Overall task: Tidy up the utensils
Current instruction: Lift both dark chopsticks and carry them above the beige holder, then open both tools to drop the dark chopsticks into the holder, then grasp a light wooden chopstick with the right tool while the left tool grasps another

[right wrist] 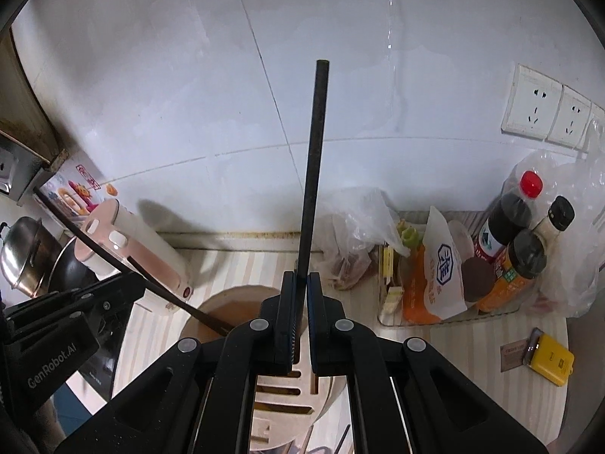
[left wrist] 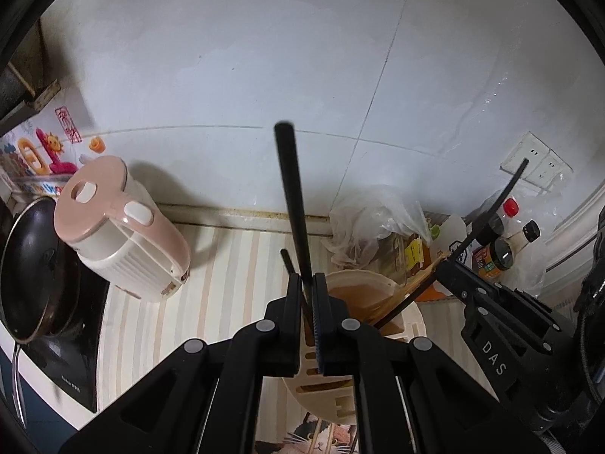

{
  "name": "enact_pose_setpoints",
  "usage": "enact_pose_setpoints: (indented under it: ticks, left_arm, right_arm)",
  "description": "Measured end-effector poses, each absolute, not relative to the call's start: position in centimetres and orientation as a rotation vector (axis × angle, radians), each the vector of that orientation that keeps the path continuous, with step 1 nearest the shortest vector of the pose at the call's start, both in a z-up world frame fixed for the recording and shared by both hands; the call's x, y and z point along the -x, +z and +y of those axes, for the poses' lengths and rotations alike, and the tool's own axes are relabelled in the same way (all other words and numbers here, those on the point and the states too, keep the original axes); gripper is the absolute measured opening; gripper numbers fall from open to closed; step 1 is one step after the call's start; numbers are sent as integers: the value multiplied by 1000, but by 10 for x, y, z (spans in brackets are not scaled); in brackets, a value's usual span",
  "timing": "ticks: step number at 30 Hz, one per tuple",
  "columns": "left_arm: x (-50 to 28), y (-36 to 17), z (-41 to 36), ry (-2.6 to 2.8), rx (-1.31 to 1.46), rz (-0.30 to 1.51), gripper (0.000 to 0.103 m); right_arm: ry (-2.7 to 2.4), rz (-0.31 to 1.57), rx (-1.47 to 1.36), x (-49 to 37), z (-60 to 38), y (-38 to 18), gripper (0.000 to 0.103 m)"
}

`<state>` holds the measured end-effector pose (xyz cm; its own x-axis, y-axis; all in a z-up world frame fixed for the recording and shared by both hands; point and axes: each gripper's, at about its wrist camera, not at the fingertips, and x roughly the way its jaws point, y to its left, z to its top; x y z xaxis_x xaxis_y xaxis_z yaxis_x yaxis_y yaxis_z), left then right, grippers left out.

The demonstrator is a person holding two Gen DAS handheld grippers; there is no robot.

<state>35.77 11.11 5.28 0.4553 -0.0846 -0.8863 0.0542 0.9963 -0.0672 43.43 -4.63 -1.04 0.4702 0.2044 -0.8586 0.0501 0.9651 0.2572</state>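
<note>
We see the cream utensil holder (left wrist: pixel 374 283) at lower centre, beside the pink kettle (left wrist: pixel 124 223) at left. Our left gripper (left wrist: pixel 307 283) is clamped on a black chopstick (left wrist: pixel 293 196), our right gripper (right wrist: pixel 301 283) on another chopstick (right wrist: pixel 314 166), both steep, probably aimed at the open cup. The rim looks crowded, with wooden utensils inside; we've room above.

Left gripper (left wrist: pixel 311 287) and right gripper (right wrist: pixel 301 287): matte black linkage frames with round grey pivot pins; blue ribbed pads line the fingers (right wrist: pixel 290 325); white lettering "DAS" and "GenRobot.AI" on the housings; possibly a dark glove at the edge
</note>
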Motion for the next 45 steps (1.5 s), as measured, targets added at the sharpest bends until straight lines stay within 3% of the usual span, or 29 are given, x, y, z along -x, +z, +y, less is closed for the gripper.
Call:
enact_pose_setpoints:
  ticks: [3, 4, 5, 6, 8, 10, 12, 14, 20, 28, 37, 39, 41, 43, 45]
  left_arm:
    - [-352, 58, 115, -71, 64, 1114, 10]
    - [-349, 63, 117, -61, 68, 1110, 13]
    - [-346, 67, 118, -52, 69, 1098, 23]
    - [-342, 71, 120, -42, 72, 1087, 44]
    - [-332, 81, 126, -17, 77, 1056, 68]
    - [-321, 88, 132, -3, 76, 1021, 75]
    - [-312, 92, 140, 29, 69, 1010, 94]
    - [-301, 94, 148, 52, 62, 987, 102]
    - [-272, 89, 164, 96, 41, 962, 103]
    - [-243, 57, 162, 169, -24, 971, 103]
    - [-225, -34, 141, 140, -119, 1102, 103]
    - [-219, -67, 132, 103, -150, 1193, 103]
    - [-216, -94, 123, 88, -186, 1257, 103]
    - [-211, -122, 116, 57, -205, 1327, 103]
    - [-207, -143, 110, 47, -228, 1392, 103]
  right_arm:
    - [109, 1116, -283, -433, -50, -14, 9]
    - [110, 1118, -296, -432, -53, -13, 16]
    - [111, 1114, -305, -430, -55, -11, 26]
    - [112, 1105, -310, -427, -57, -8, 30]
    - [103, 1087, -319, -419, -64, 1, 38]
    - [91, 1073, -324, -411, -70, 9, 43]
    - [71, 1066, -325, -401, -77, 15, 52]
    - [43, 1057, -322, -388, -84, 20, 67]
    - [-14, 1065, -323, -350, -103, 23, 94]
    - [-60, 1094, -305, -307, -114, 3, 100]
    - [-92, 1186, -306, -267, -127, -72, 101]
    - [-91, 1236, -320, -259, -131, -93, 95]
    - [-90, 1315, -351, -251, -134, -119, 70]
    - [-105, 1373, -374, -243, -137, -140, 55]
    - [-105, 1415, -403, -237, -139, -158, 52]
